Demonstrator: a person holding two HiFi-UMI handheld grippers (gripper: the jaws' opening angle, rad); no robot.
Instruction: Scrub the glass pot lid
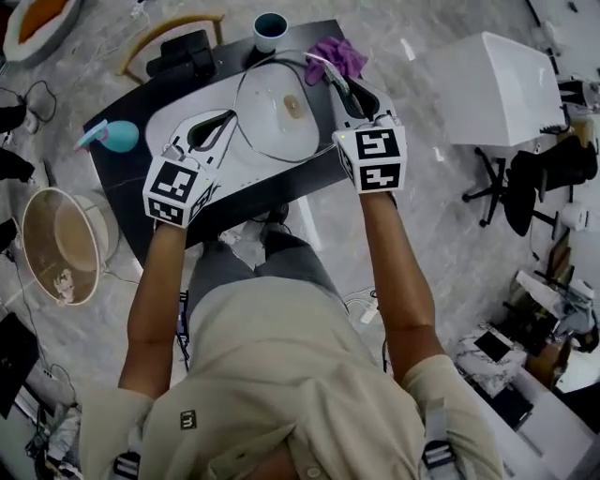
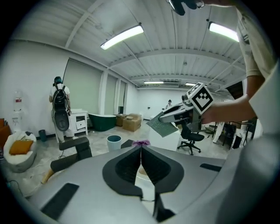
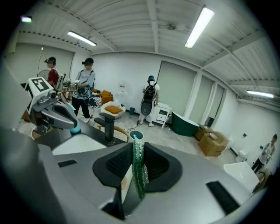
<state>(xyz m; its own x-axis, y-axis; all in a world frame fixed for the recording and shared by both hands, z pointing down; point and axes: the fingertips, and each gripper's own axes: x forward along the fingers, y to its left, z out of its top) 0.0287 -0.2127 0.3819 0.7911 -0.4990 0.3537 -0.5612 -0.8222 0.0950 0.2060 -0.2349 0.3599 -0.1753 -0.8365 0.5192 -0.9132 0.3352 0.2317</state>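
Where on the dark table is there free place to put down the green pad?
The dark tabletop is bare left of the white basin, just nearer than the teal object. The far edge is crowded: black tap, teal cup, purple cloth. The glass lid fills the basin.

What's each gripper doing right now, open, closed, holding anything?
Left gripper: closed at the rim of the glass pot lid; whether it pinches the rim can't be told.
Right gripper: closed on the green scrub pad.

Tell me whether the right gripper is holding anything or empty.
Holding: the right gripper's jaws are shut on a green scrub pad, pinched edge-on between them in the right gripper view.
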